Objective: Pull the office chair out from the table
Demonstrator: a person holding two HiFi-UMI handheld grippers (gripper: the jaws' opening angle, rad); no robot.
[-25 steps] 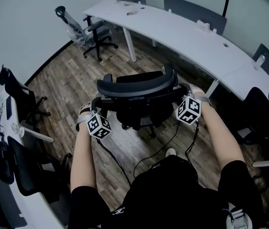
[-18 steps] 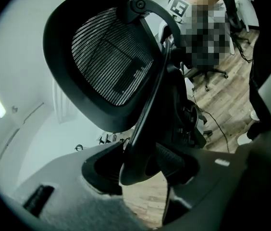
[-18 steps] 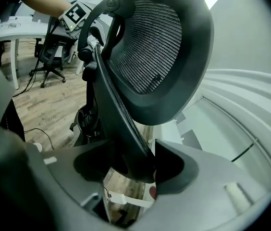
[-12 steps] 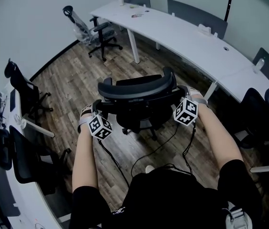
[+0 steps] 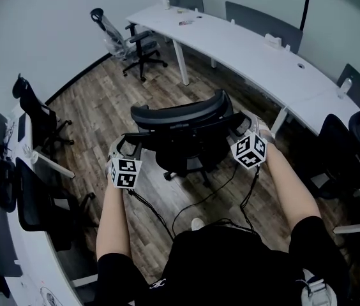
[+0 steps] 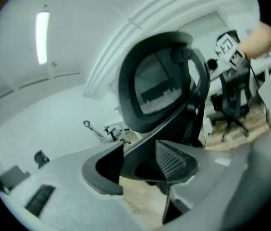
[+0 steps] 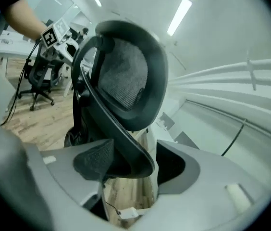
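The black mesh office chair (image 5: 183,116) stands on the wood floor, well away from the curved white table (image 5: 263,50). My left gripper (image 5: 129,148) is at the left edge of its backrest and my right gripper (image 5: 239,126) at the right edge. In the left gripper view the chair's dark back frame (image 6: 159,90) runs down between the jaws of the left gripper (image 6: 140,165), which are opening. In the right gripper view the frame's curved edge (image 7: 126,76) likewise lies between the opening jaws of the right gripper (image 7: 133,165), with a gap beside the right pad.
A grey chair (image 5: 129,40) stands by the table's far left end. Black chairs (image 5: 36,116) line a white desk (image 5: 14,247) on the left, and another black chair (image 5: 352,152) sits at the right. Cables (image 5: 199,203) trail across the floor behind the chair.
My left gripper has rolled and drawn back to the left from the backrest. The right gripper has lifted slightly. The chair has turned a little and stays out from the table.
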